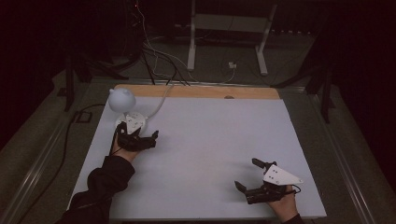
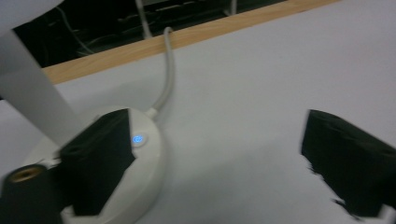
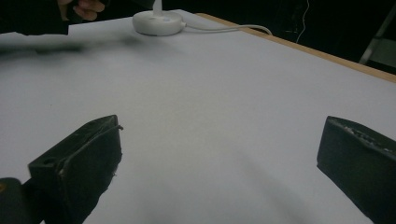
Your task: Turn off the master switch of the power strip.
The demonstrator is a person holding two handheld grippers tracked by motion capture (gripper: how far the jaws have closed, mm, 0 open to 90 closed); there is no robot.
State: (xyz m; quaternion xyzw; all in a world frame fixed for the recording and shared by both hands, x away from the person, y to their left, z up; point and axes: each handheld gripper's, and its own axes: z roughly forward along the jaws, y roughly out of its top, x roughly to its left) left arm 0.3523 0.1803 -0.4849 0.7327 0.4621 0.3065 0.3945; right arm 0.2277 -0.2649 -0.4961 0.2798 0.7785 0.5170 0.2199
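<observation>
Left gripper point(image 2: 201, 158) at the small white plastic desk lamp point(image 1: 122, 100), aiming for its blue-lit button point(image 2: 138, 139)
Jaws unclenched, holding nothing; the lamp's round base point(image 2: 149, 161) lies under its left jaw, which should press the button squarely without nudging the base; right gripper point(image 3: 219, 172) rests unclenched, well apart

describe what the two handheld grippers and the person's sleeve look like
Both grippers are black with two blocky black jaws. The left gripper and the right gripper each carry a pale grey three-cornered plate with small dark dots. A thin black cable trails from the left one. The left forearm wears a black sleeve.
</observation>
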